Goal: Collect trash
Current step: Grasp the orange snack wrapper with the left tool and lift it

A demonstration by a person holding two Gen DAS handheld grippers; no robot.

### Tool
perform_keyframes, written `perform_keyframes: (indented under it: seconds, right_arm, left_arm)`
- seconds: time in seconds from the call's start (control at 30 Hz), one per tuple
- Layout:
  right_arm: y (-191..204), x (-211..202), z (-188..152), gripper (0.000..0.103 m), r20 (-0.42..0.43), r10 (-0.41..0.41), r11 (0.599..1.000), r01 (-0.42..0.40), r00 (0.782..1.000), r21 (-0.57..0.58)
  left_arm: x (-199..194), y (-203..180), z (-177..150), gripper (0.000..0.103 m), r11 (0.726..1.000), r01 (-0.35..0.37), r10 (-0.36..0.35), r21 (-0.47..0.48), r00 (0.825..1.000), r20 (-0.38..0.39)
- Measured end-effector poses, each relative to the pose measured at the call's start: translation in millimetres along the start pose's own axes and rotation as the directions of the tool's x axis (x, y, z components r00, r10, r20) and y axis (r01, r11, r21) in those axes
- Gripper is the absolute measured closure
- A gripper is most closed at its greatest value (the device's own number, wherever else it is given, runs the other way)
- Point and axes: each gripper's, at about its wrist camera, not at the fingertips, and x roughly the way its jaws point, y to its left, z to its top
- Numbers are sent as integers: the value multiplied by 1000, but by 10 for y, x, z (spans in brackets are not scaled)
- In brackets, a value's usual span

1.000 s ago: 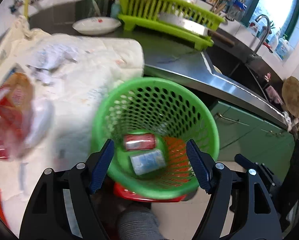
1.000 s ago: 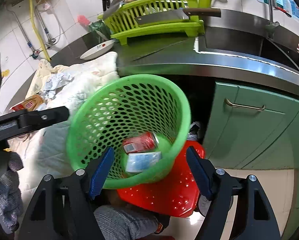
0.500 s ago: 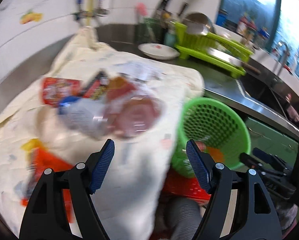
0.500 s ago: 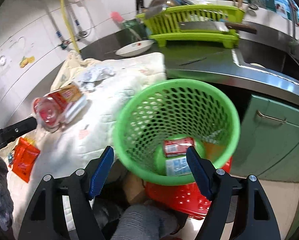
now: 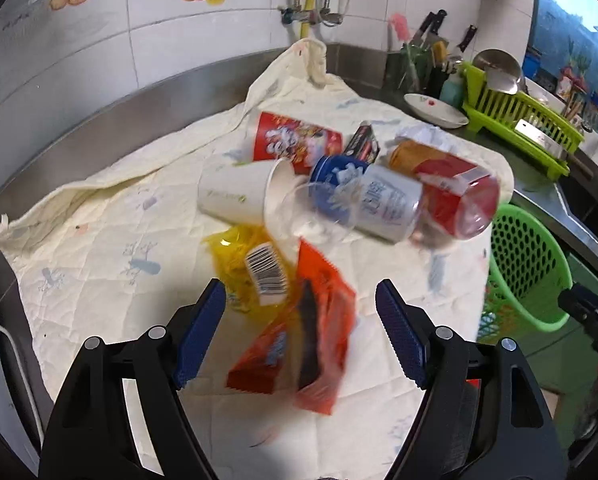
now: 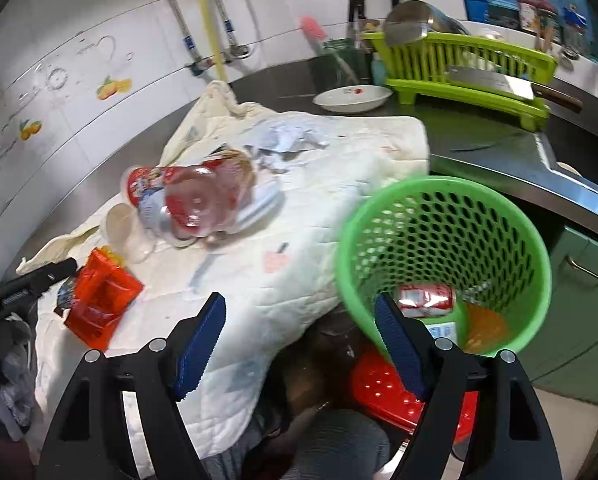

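A cream quilted cloth (image 5: 99, 248) covers the counter, and the trash sits heaped at its middle. The left gripper (image 5: 299, 328) hangs above the cloth's near part with its jaws spread wide and nothing between them. Right ahead of it lie two orange snack wrappers (image 5: 319, 336), their long sides running from the gripper toward the heap, touching a crumpled yellow wrapper (image 5: 255, 264) with a barcode label. Beyond these, one white paper cup (image 5: 235, 198) lies on its side, mouth facing the green basket (image 6: 443, 256). A clear plastic bottle (image 5: 383, 204) lies across the heap, its long axis running from the cup toward the basket. One red printed cup (image 5: 295, 142) lies tipped behind it. The right gripper (image 6: 301, 344) is also spread and empty, over the cloth's edge beside the basket. The basket stands off the cloth's edge, open upward; inside I count one red can (image 6: 427, 300) lying sideways and a pale carton, mostly hidden.
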Motion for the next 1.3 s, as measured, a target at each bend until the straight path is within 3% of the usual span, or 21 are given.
perform_keyframes:
  seconds: [0.33, 0.63, 0.8, 1.13, 1.3]
  right_arm:
    - [353, 117, -11, 29, -27, 32, 998, -33, 999, -49]
    - [537, 236, -51, 29, -59, 43, 996, -47, 997, -79]
    - [668, 281, -70, 29, -73, 62, 992, -70, 995, -106]
    - [967, 352, -61, 29, -95, 105, 981, -119, 990, -153]
    - [1165, 405, -54, 29, -113, 141, 972, -160, 983, -173]
  left_arm:
    - [255, 50, -144, 29, 999, 50, -50, -2, 997, -61]
    - [345, 6, -218, 60, 997, 76, -74, 18, 993, -90]
    - [283, 33, -243, 85, 995, 101, -100, 17, 992, -81]
    - [-148, 243, -269, 89, 990, 139, -139, 17, 990, -2]
    - [-374, 490, -255, 89, 986, 165, -162, -41, 985, 51]
